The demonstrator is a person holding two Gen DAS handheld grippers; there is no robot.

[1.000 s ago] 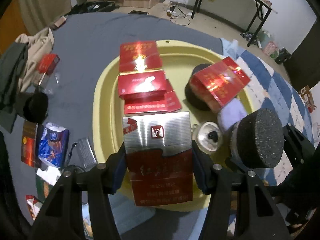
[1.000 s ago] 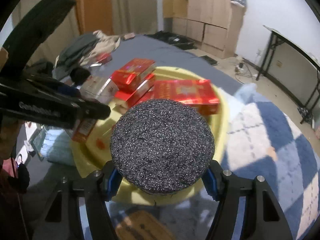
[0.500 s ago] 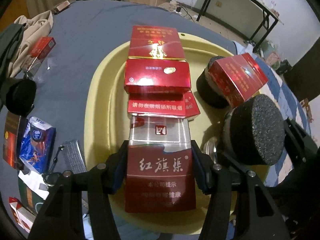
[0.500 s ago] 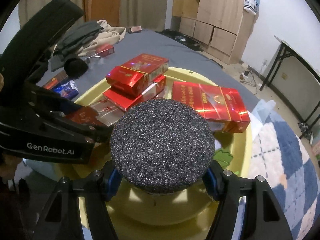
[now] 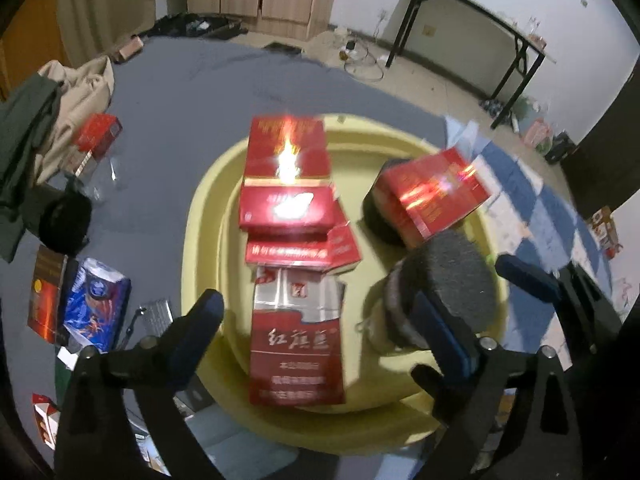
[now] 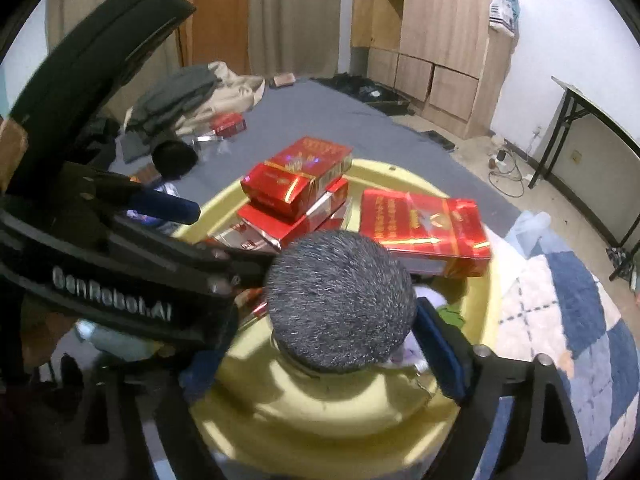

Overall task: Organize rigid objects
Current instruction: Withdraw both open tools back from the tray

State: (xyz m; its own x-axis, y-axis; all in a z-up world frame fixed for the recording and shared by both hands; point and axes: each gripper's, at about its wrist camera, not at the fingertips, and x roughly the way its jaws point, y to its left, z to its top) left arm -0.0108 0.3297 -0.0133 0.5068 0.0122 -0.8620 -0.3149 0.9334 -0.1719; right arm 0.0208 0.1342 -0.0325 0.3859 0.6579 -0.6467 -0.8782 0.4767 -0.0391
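Note:
A yellow tray (image 5: 202, 216) holds several red cigarette cartons (image 5: 286, 160). A red and silver carton (image 5: 297, 332) lies at the tray's near edge between the spread fingers of my left gripper (image 5: 320, 312), which is open and free of it. A dark speckled round block (image 6: 340, 300) rests in the tray (image 6: 494, 296); my right gripper (image 6: 320, 344) is open around it, fingers apart from its sides. The block also shows in the left wrist view (image 5: 448, 284). Another red carton (image 6: 420, 232) leans on a dark round object behind it.
On the grey cloth left of the tray lie a blue packet (image 5: 96, 312), a dark red pack (image 5: 46, 296), a black round item (image 5: 66, 220), a small red box (image 5: 98, 134) and piled clothes (image 5: 52, 112). A blue checked rug (image 6: 580, 340) is to the right.
My left gripper opened and let go of the red and silver carton, which now lies in the tray. My right gripper opened around the round block, now set down in the tray.

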